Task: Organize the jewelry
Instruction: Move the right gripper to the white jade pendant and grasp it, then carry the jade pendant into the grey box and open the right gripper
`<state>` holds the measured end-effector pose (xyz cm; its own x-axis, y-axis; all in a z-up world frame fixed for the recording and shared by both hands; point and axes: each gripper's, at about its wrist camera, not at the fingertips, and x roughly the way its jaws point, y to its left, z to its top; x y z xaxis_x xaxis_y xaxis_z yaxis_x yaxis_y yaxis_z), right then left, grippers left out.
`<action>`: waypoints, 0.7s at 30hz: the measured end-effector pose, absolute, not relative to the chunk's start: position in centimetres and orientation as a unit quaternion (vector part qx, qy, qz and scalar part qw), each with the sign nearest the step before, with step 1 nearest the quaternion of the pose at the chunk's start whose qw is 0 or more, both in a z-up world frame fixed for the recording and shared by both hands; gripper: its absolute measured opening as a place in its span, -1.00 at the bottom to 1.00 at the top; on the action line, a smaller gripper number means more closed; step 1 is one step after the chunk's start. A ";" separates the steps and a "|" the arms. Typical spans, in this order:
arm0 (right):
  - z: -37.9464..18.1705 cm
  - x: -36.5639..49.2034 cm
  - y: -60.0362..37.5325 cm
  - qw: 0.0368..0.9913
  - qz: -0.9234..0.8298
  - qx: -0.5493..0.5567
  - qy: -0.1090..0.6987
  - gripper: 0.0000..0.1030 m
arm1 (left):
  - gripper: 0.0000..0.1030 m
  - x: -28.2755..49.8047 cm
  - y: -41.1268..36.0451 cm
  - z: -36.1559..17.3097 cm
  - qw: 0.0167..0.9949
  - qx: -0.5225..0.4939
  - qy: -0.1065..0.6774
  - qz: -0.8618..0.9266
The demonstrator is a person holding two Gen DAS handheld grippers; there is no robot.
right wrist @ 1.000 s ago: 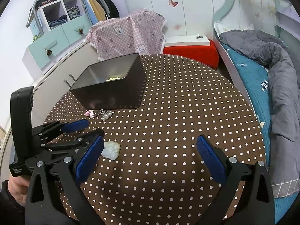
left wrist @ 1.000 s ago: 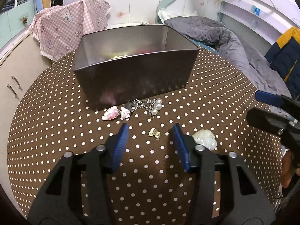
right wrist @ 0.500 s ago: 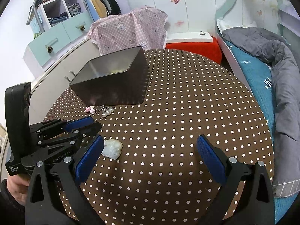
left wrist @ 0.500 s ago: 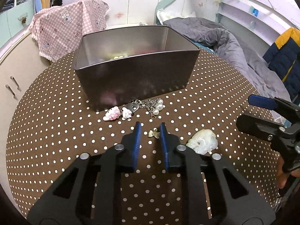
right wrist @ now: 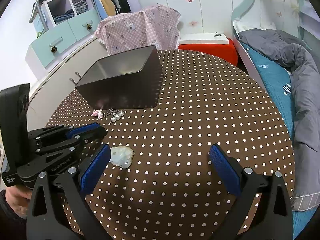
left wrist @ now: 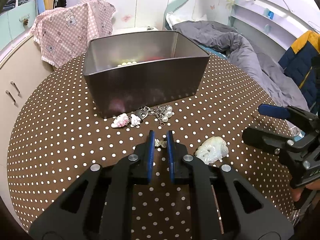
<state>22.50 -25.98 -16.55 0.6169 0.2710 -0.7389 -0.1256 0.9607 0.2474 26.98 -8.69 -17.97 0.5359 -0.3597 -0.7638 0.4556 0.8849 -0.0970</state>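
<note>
2 blue fingers of the left gripper [left wrist: 159,143] were pinched shut on a little gold charm [left wrist: 160,142] that sat on the dotted table [left wrist: 60,140], near the metal box [left wrist: 144,88]. The right gripper [right wrist: 160,160] was wide open and held nothing. The grab looked done. Next, I think, the charm needed a gentle lift over the box wall, then a drop inside.
</note>
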 end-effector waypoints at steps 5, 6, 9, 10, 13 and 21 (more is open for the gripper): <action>-17.2 22.8 -24.1 0.888 0.136 0.057 0.435 0.85 | -0.76 26.8 -7.8 -17.4 0.879 0.056 0.417 -0.225; -17.4 22.9 -23.7 0.887 0.139 0.050 0.438 0.85 | -0.76 26.7 -7.7 -17.4 0.880 0.055 0.417 -0.223; -18.3 23.4 -22.3 0.884 0.144 0.024 0.444 0.85 | -0.76 26.7 -7.0 -17.3 0.882 0.053 0.416 -0.214; -18.4 23.6 -21.8 0.885 0.145 0.013 0.442 0.85 | -0.76 26.6 -6.7 -17.2 0.883 0.052 0.417 -0.211; -18.4 23.7 -20.3 0.884 0.157 -0.019 0.439 0.57 | -0.76 26.5 -5.9 -17.0 0.885 0.048 0.416 -0.203; -18.4 23.0 -19.3 0.884 0.160 -0.060 0.436 -0.21 | -0.76 26.0 -4.5 -16.4 0.891 0.038 0.409 -0.194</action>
<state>22.97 -19.26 -18.42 0.5686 0.2314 -0.7894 -0.3356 0.9414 0.0341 25.99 -4.46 -16.43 0.5906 -0.3143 -0.7433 0.3771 0.9218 -0.0901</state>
